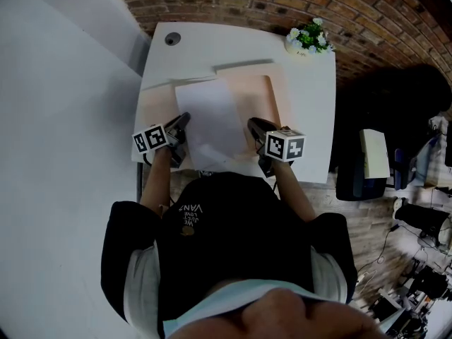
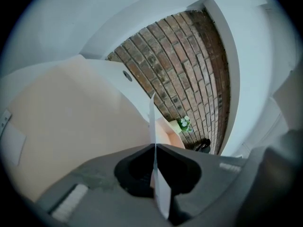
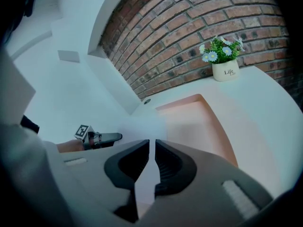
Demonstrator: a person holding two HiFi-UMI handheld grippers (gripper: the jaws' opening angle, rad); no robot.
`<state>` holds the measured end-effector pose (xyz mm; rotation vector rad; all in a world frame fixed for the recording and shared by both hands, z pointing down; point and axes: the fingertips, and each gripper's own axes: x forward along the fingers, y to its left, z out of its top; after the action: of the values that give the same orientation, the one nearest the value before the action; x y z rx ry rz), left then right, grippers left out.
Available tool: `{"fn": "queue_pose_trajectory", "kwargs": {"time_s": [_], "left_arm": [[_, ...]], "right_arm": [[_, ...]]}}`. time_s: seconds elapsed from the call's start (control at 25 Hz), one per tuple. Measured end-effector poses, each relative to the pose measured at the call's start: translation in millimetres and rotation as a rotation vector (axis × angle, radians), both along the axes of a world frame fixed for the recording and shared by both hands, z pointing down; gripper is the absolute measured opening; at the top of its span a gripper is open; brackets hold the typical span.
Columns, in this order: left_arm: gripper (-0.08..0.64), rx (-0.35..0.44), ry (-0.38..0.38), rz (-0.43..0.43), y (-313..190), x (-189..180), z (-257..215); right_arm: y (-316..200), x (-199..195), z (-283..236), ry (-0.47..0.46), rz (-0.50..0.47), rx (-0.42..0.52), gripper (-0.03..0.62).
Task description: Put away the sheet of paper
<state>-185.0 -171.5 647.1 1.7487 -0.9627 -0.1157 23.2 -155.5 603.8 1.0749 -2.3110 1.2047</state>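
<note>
- Clearly, the sheet of paper (image 1: 210, 117) spans the gap between the two grippers, so it lies inward of each set of fingertips: to the right of the left gripper (image 1: 183, 121) and to the left of the right gripper (image 1: 251, 126).
- The left gripper's (image 2: 154, 146) jaws are closed on the sheet's (image 2: 161, 193) left margin, which is seen edge-on and runs straight out ahead of the tips.
- The right gripper's (image 3: 152, 142) jaws are pinched on the opposite margin; the sheet (image 3: 142, 183) passes between them and spreads forward and leftward towards the other gripper.
- Both grips sit near the end of the sheet closest to the person, so its long axis runs forward from the fingers, out over the peach desk mat (image 1: 274, 103).
- Neither hand is nearer, as each holds one side at about the same depth; I judge that the coming move must keep the two grippers travelling together, or the sheet will buckle or tear.
- Whether the far end rests on the mat or floats above it cannot be told.
- No clear storage place shows ahead of the fingers; only the flower pot (image 1: 308, 39) stands well beyond the right fingertips.
</note>
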Motion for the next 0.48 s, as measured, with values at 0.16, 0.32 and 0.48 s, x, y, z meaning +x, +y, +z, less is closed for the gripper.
{"fn": "queue_pose_trajectory", "kwargs": {"time_s": [0.16,0.32,0.48], "left_arm": [[0.000,-0.006,0.002,-0.005,-2,4,2],[0.000,-0.009,0.006,-0.004,-4,10,4],[0.000,-0.012,0.005,0.005,-7,18,4]], "right_arm": [[0,8,-2,0.004,0.011,0.002,0.037],[2,14,-2,0.003,0.019,0.003,0.037],[2,21,-4,-0.001,0.029,0.003,0.037]]}}
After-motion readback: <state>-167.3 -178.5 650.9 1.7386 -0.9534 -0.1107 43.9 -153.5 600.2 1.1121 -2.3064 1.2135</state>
